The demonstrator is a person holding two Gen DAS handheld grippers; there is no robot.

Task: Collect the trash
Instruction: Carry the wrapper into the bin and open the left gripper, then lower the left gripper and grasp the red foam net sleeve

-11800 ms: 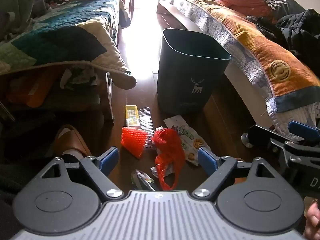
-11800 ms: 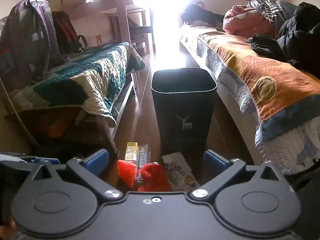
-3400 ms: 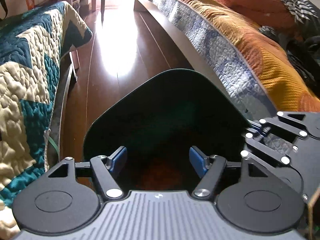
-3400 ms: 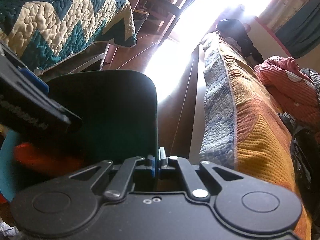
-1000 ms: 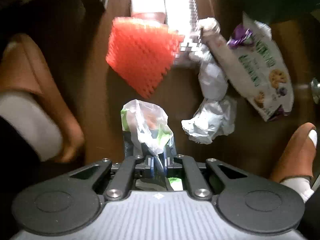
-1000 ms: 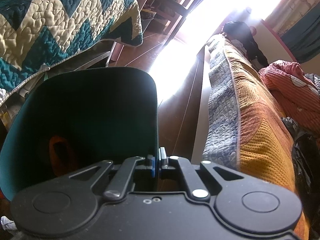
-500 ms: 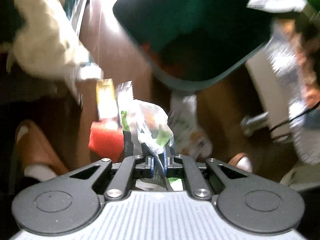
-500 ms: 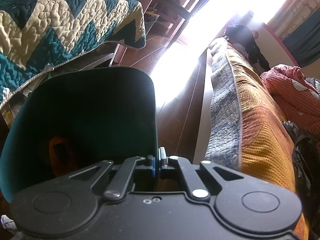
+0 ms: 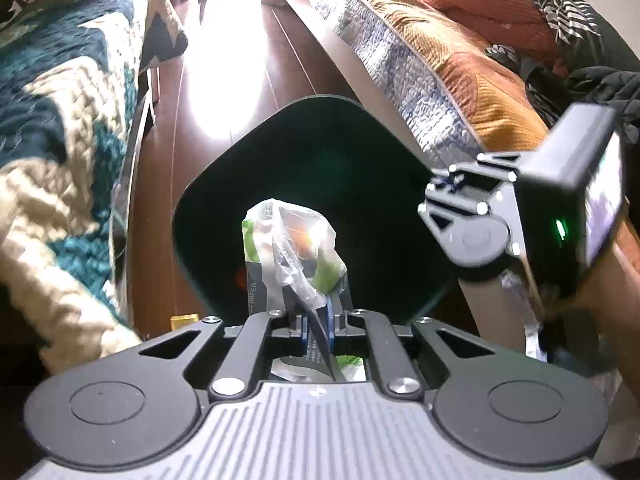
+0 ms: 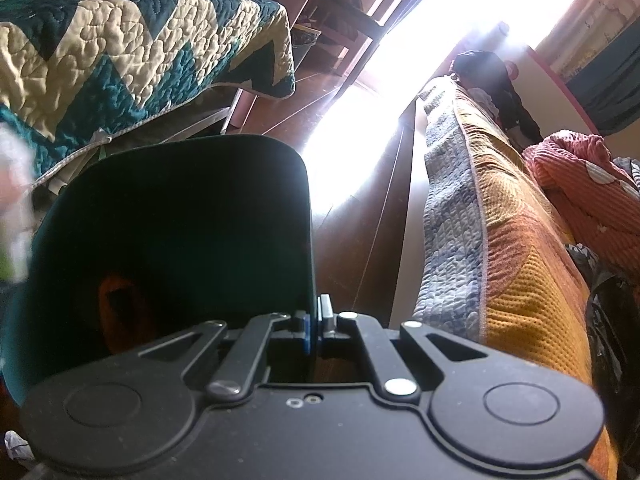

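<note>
The left tool [image 9: 316,326] is clamped on a crumpled clear plastic wrapper [image 9: 292,248] with green print, which sticks up just ahead of its blue pads, over the open mouth of the dark green trash bin [image 9: 224,184]. The right tool [image 10: 316,326] pinches the bin's rim, 1 pad inside and 1 outside, holding it tilted. Something orange [image 10: 120,312] lies inside the bin, between 2 quilted beds.
</note>
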